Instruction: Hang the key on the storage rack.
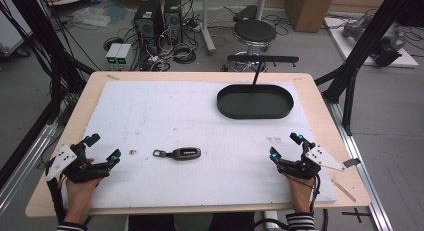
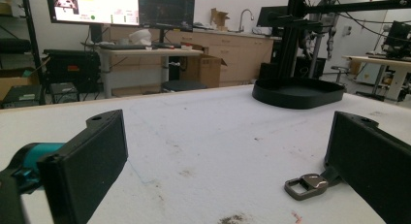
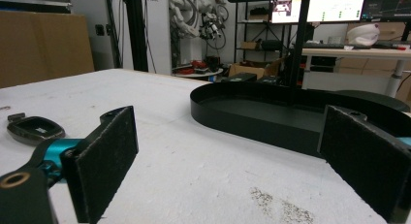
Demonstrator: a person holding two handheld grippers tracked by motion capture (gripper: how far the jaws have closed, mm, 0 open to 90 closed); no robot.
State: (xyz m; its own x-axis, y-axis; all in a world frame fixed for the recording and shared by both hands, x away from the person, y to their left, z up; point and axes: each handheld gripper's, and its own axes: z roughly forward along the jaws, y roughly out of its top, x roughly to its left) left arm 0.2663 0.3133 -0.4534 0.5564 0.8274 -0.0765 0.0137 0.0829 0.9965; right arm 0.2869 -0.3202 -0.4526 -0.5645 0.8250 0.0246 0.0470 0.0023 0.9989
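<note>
I have the left gripper (image 1: 102,147) resting near the table's (image 1: 315,93) front left corner and the right gripper (image 1: 286,146) near its front right corner, both with jaws spread wide and holding nothing. The car key fob (image 1: 183,153) lies on the white mat (image 1: 165,111) between them, toward the front edge. The black oval tray (image 1: 255,101) sits near the back right.

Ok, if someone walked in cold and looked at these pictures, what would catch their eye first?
Probably the dark car key fob lying alone in the middle of the white mat, near the front edge. Next, the black oval tray, empty, toward the far right of the table. Then the two open tools resting low at the near corners, the left tool and the right tool.
</note>
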